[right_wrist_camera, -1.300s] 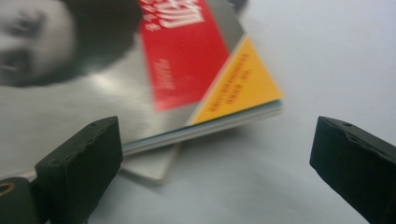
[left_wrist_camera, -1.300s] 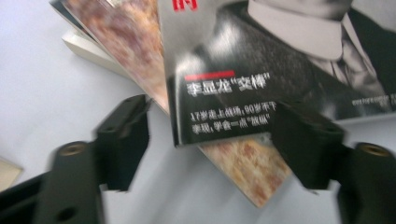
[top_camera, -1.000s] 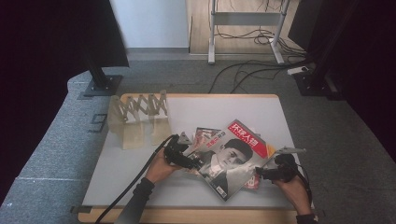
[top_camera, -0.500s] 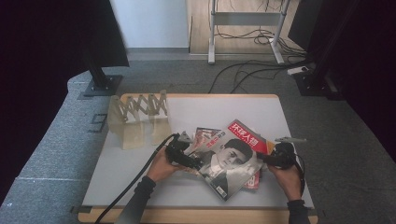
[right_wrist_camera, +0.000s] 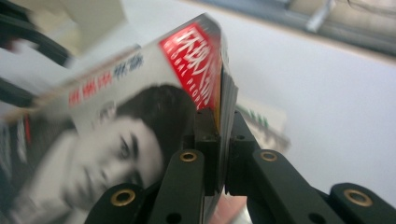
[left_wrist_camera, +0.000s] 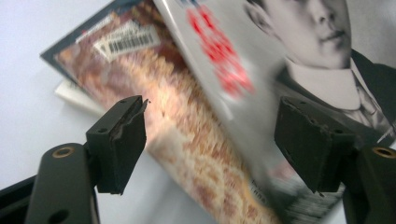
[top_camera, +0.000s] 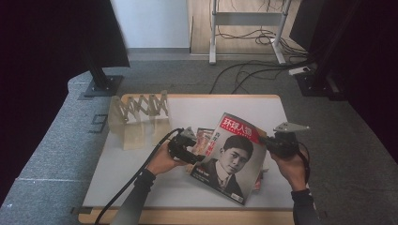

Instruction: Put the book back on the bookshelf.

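Right gripper (top_camera: 264, 139) clamped on magazine (top_camera: 231, 157) edge; magazine tilted up off the table (top_camera: 141, 164).
Right jaws have just closed, pinching the cover's edge. Left gripper (top_camera: 199, 159) jaws stand apart, having just narrowed, the magazine's other edge between them untouched. A second magazine (left_wrist_camera: 154, 93) lies beneath.

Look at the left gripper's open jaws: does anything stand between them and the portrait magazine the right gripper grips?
Nothing visible does. The left gripper is open, and the magazine held by the right gripper lies directly ahead between its jaws, above the second magazine.
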### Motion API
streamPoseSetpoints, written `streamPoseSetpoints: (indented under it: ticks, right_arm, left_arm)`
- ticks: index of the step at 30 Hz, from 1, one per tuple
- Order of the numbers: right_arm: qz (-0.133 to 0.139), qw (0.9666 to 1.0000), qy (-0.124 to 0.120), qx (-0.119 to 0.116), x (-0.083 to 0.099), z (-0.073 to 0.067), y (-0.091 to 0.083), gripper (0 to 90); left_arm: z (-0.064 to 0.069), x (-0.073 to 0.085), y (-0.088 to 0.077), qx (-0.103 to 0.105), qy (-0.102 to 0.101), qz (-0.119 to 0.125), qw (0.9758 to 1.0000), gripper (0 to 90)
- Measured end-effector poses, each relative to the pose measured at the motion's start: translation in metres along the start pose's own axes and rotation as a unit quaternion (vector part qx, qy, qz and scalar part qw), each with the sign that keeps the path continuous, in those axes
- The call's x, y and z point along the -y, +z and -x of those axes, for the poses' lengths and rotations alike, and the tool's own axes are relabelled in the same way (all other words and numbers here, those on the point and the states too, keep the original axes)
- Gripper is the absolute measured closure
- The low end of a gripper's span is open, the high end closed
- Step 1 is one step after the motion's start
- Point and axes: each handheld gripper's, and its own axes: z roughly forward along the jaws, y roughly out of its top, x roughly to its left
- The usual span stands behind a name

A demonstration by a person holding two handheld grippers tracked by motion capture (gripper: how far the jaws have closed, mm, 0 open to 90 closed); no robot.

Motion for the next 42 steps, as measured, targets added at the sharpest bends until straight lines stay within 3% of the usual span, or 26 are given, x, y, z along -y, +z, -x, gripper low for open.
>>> streamPoseSetpoints:
  ticks: [3,8,10,12,15,18,22,24,26,28,29,31,33,37,40,42]
  right_arm:
    - [0.018,0.9993,-0.029,-0.017,-0.014,-0.012,-0.011,85.7]
    - [0.034,0.9964,-0.065,-0.041,-0.029,-0.030,-0.023,85.7]
    - [0.038,0.9953,-0.075,-0.050,-0.033,-0.034,-0.026,85.7]
    - [0.040,0.9943,-0.080,-0.058,-0.035,-0.036,-0.028,85.7]
    - [0.046,0.9937,-0.078,-0.065,-0.038,-0.036,-0.031,85.7]
    - [0.050,0.9931,-0.082,-0.068,-0.042,-0.037,-0.034,85.5]
    - [0.058,0.9925,-0.088,-0.063,-0.050,-0.039,-0.041,85.4]
    - [0.069,0.9917,-0.089,-0.062,-0.056,-0.039,-0.047,85.3]
    - [0.078,0.9905,-0.095,-0.060,-0.063,-0.040,-0.055,85.2]
    - [0.092,0.9889,-0.101,-0.058,-0.073,-0.042,-0.064,85.1]
    - [0.101,0.9881,-0.103,-0.055,-0.079,-0.043,-0.068,85.0]
    - [0.113,0.9869,-0.106,-0.044,-0.090,-0.046,-0.074,84.7]
    - [0.112,0.9868,-0.111,-0.039,-0.096,-0.048,-0.076,84.7]
    - [0.081,0.9899,-0.113,-0.026,-0.090,-0.045,-0.064,84.2]
    - [0.099,0.9897,-0.092,-0.047,-0.083,-0.040,-0.061,84.2]
    - [0.095,0.9899,-0.097,-0.043,-0.083,-0.041,-0.062,84.2]
  left_arm:
    - [0.002,-0.005,0.002,0.029,0.011,0.010,0.9995,29.0]
    - [0.011,-0.010,0.012,0.070,0.031,0.002,0.9970,39.0]
    - [0.014,-0.010,0.015,0.063,0.045,-0.004,0.9970,39.6]
    - [0.013,-0.010,0.013,0.069,0.042,0.001,0.9967,42.0]
    - [0.010,-0.009,0.005,0.092,0.036,0.021,0.9949,53.2]
    - [0.013,-0.012,-0.006,0.109,0.045,0.049,0.9918,69.7]
    - [0.020,-0.019,-0.021,0.094,0.042,0.057,0.9931,77.4]
    - [0.020,-0.022,-0.032,0.088,0.049,0.064,0.9928,79.7]
    - [0.023,-0.027,-0.046,0.071,0.059,0.080,0.9926,81.1]
    - [0.027,-0.034,-0.061,0.043,0.069,0.107,0.9909,81.8]
    - [0.029,-0.037,-0.068,0.019,0.072,0.122,0.9898,83.5]
    - [0.030,-0.039,-0.080,-0.018,0.080,0.148,0.9856,86.3]
    - [0.029,-0.037,-0.084,-0.031,0.083,0.149,0.9849,86.8]
    - [0.027,-0.024,-0.075,-0.029,0.090,0.125,0.9875,86.6]
    - [0.024,-0.021,-0.074,-0.012,0.085,0.133,0.9873,86.0]
    - [0.026,-0.025,-0.073,-0.019,0.095,0.125,0.9875,84.8]
